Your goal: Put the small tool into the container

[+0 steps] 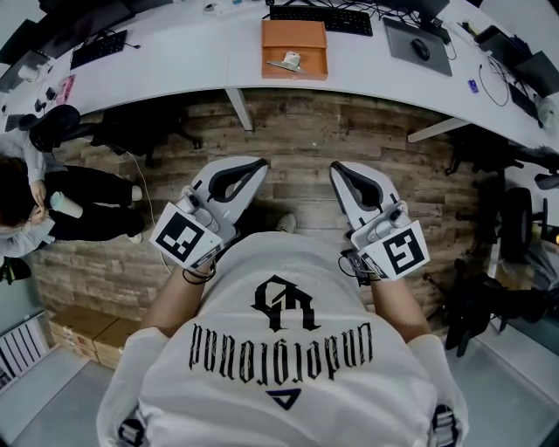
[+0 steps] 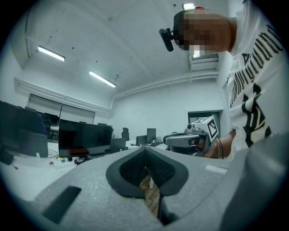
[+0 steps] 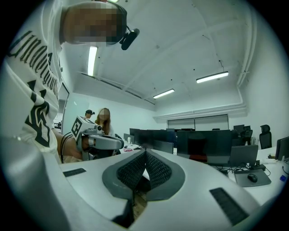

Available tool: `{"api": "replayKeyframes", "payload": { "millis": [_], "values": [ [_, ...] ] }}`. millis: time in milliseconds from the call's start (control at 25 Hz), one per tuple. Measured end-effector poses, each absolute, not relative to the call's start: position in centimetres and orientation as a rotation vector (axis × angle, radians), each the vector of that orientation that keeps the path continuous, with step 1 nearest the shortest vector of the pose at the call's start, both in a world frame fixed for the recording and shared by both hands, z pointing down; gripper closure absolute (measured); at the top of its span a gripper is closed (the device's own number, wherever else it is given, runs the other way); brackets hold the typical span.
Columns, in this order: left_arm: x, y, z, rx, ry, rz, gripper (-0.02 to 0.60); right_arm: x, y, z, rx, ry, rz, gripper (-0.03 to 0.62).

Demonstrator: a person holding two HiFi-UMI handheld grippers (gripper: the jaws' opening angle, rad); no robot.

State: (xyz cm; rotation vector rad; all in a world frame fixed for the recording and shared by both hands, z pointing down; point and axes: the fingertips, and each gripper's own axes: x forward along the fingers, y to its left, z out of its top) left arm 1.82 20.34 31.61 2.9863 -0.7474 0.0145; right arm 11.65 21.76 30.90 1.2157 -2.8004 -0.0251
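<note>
An orange container (image 1: 294, 48) lies on the curved white desk (image 1: 192, 61) ahead of me. A small silvery tool (image 1: 289, 62) rests at its front part. I hold both grippers level over the wooden floor, well short of the desk. The left gripper (image 1: 260, 163) has its jaws together with nothing between them. The right gripper (image 1: 336, 167) is shut and empty too. In the left gripper view its pads meet at the tip of the left gripper (image 2: 145, 151), and the right gripper (image 2: 187, 140) shows beside it. In the right gripper view the right gripper (image 3: 145, 154) is closed.
Keyboards (image 1: 320, 17) (image 1: 98, 48), a mouse (image 1: 421, 49) on a grey pad and cables lie on the desk. Desk legs (image 1: 239, 108) stand between me and the container. A seated person (image 1: 52, 196) is at the left, cardboard boxes (image 1: 87, 336) at lower left, dark chairs (image 1: 489, 288) at the right.
</note>
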Motion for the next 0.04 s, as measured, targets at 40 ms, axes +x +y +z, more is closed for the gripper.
{"api": "replayKeyframes", "payload": {
  "millis": [40],
  "values": [
    [1.86,20.33,31.60,2.987,-0.745,0.014,0.569,11.66,21.74,30.88,1.217,-2.801,-0.025,0.580]
  ]
}}
